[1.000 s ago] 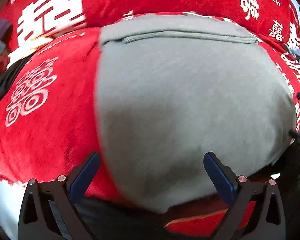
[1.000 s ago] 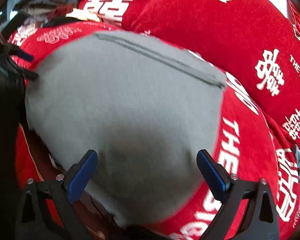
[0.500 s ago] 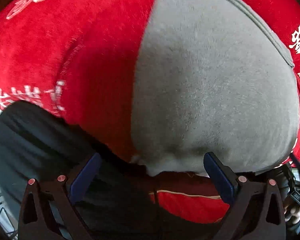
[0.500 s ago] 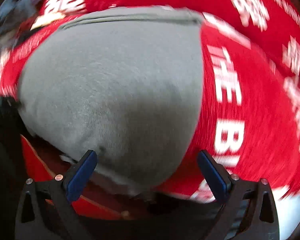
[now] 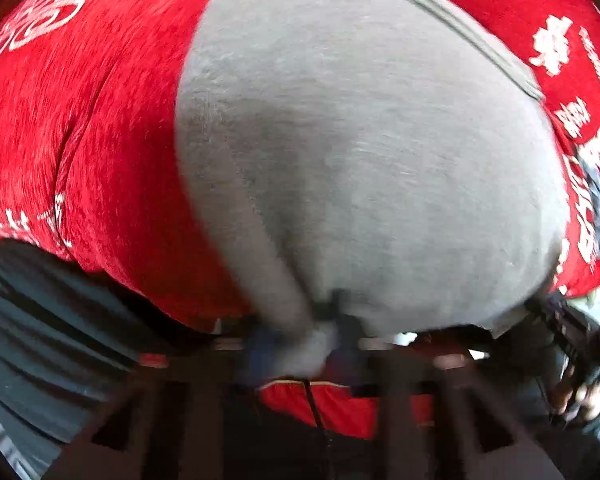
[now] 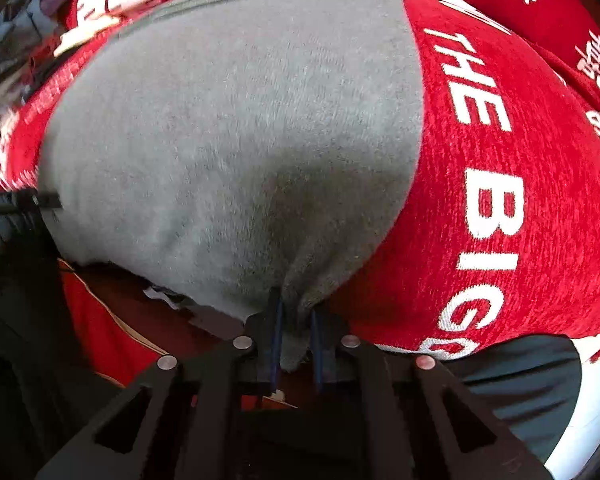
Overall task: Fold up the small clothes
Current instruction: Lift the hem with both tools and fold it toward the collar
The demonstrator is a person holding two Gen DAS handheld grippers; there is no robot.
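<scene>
A grey garment point(image 5: 360, 152) lies flat on a red printed cloth point(image 5: 100, 120), with a hemmed edge at its far side. My left gripper point(image 5: 308, 348) is shut on the garment's near edge, toward its left corner; this view is blurred. In the right wrist view the same grey garment point(image 6: 240, 140) fills the middle. My right gripper point(image 6: 295, 344) is shut on the near edge toward its right corner, with a fold of grey fabric pinched between the blue pads point(image 6: 276, 344).
The red cloth point(image 6: 500, 160) with white lettering covers the surface all round the garment. Dark fabric point(image 5: 40, 320) hangs below the near edge. A pile of other clothes point(image 6: 16, 40) lies at the far left in the right wrist view.
Both grippers were open above the garment's near edge. Both have dropped to that edge and closed on the grey fabric.
</scene>
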